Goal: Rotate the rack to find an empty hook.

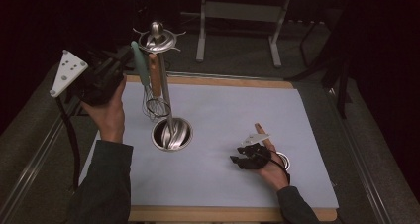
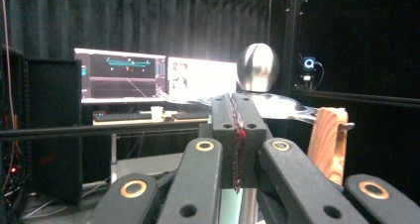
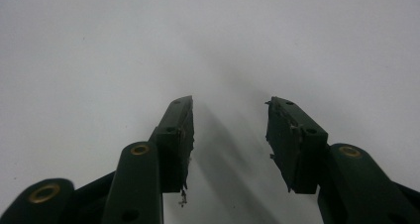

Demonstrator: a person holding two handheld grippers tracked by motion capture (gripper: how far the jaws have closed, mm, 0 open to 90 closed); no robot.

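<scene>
From the high view, you are holding your left gripper (image 1: 116, 60) up at the top of the utensil stand (image 1: 157, 38), right beside the mint-handled whisk (image 1: 147, 87) that is hanging from the stand's rim. The whisk is already on its hook, hanging upright: handle up, wire head down, long axis vertical, next to a wooden-handled utensil (image 1: 155, 75). Another utensil (image 1: 270, 147) is lying on the white mat (image 1: 223, 115) under your right gripper (image 1: 242, 159), so hanging appears partly done.

In the left gripper view, your left gripper (image 2: 236, 122) is showing its jaws pressed together with nothing clearly between them; the wooden handle (image 2: 328, 142) hangs just to one side.

In the right gripper view, your right gripper (image 3: 229, 135) is standing with jaws apart and empty, over bare mat (image 3: 99, 45).
</scene>
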